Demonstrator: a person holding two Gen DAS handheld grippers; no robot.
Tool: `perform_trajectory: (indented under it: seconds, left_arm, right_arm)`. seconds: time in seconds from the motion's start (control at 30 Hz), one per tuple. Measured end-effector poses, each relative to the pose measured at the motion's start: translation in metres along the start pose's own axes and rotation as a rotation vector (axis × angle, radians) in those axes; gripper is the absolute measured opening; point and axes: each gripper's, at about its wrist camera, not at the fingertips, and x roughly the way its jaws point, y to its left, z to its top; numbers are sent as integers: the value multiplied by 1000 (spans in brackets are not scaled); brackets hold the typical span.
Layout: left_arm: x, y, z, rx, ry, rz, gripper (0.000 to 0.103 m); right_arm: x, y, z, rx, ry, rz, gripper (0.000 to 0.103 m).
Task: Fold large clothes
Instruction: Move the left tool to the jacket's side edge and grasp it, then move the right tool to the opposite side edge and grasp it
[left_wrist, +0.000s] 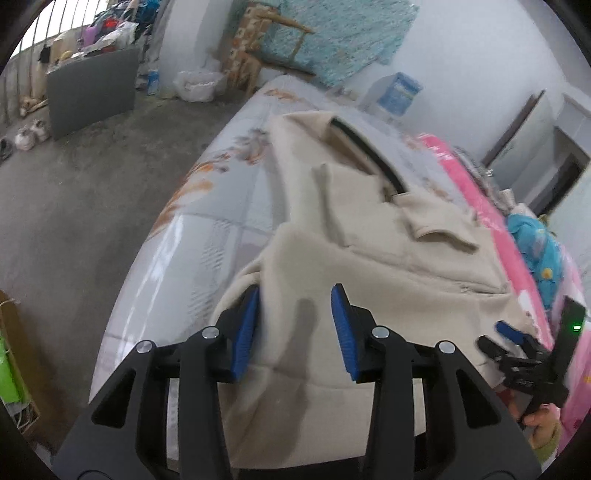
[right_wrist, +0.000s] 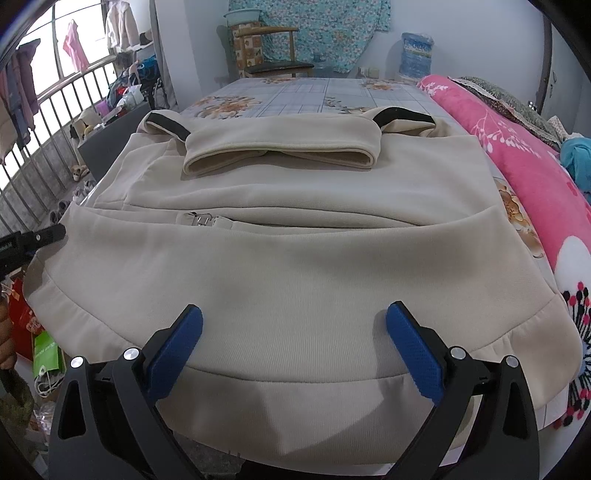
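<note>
A large beige zip-up top (right_wrist: 295, 258) lies flat on the bed, its black-striped sleeves (right_wrist: 277, 147) folded across the far end and its hem toward me. My left gripper (left_wrist: 295, 291) is at the garment's left edge (left_wrist: 258, 266). The cloth lies between its blue pads (left_wrist: 245, 332), which stand apart from it. The right wrist view shows that same left gripper (right_wrist: 55, 232) with its tip at the garment's side. My right gripper (right_wrist: 295, 308) hovers open over the near hem, with nothing pinched. In the left wrist view the right gripper (left_wrist: 496, 338) sits at the far right, held by a hand (left_wrist: 543, 421).
The bed sheet (right_wrist: 295, 92) is grey-checked with orange flowers. A pink blanket (right_wrist: 517, 155) and blue cloth (right_wrist: 578, 158) lie along the bed's right side. Beyond the bed stand a wooden chair (right_wrist: 273, 51) and a water jug (right_wrist: 415, 55). Left of the bed are concrete floor (left_wrist: 74, 203), a grey board (left_wrist: 92, 96) and bags (right_wrist: 44, 354).
</note>
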Motion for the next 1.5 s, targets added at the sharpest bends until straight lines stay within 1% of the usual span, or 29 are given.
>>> perform_trajectory:
  seconds: [0.07,0.1,0.17,0.23,0.3,0.4,0.43,0.47,0.53,0.57,0.6,0.7,0.73,0.77,0.83,0.9,0.93,1.03,1.1,1.33,1.43,1.5]
  left_arm:
    - [-2,-7,0,25,-24,-32,38]
    - [-1,-11,0,41,-27,-27,38]
    - [7,-12,2,50,-18,9,38]
    - [14,-8,4,29,-4,28,38]
    - [12,-7,6,11,-17,10,38]
    - [4,-17,4,56,-52,-25,38]
    - [5,-20,3,74,-47,-15,38]
    - [8,-21,3,87,-40,5,38]
    - [19,-21,3,110,-1,103,37]
    - [21,-21,3,116,6,118,36]
    - [20,-23,3,126,-5,129,36]
    - [22,-34,0,185,-6,209,36]
    - [22,-40,-1,210,-12,237,35]
    - [21,-43,-3,232,-19,255,31]
    - [16,-54,-7,288,-43,265,30]
    - [15,-60,-10,316,-40,248,30]
    - [17,-61,-10,323,-31,253,30]
    - [25,-58,-11,330,9,310,31]
    - [23,-60,-12,330,12,320,31]
    - [27,-78,-22,428,-12,431,31]
    - [28,-80,-23,448,-17,461,31]
    - [28,-81,-24,459,-19,473,31]
  right_arm:
    - [0,0,0,0,-3,-1,97]
    - [0,0,0,0,-4,-1,97]
    - [0,0,0,-1,-6,-2,97]
    - [0,0,0,0,-6,-2,97]
    - [0,-1,0,-1,-5,-2,97]
    - [0,0,0,0,-7,-2,97]
    - [0,0,0,0,-7,-3,97]
    - [1,0,1,0,-8,-3,97]
    - [1,0,1,0,-9,-4,97]
    - [1,0,1,0,-8,-4,97]
    - [1,0,1,-1,-8,-5,97]
    - [1,0,1,1,-9,-5,97]
    - [1,0,1,1,-9,-4,97]
    - [1,0,1,1,-8,-5,97]
    - [1,0,1,0,-9,-4,97]
    - [1,0,1,0,-10,-4,97]
    - [1,0,1,1,-11,-4,97]
    - [1,0,0,2,-17,-4,97]
    - [1,0,0,0,-17,-4,97]
    - [-1,-4,-1,-6,-10,11,97]
    - [-7,-13,-2,17,-1,40,97]
    - [-20,-31,-3,60,-30,58,97]
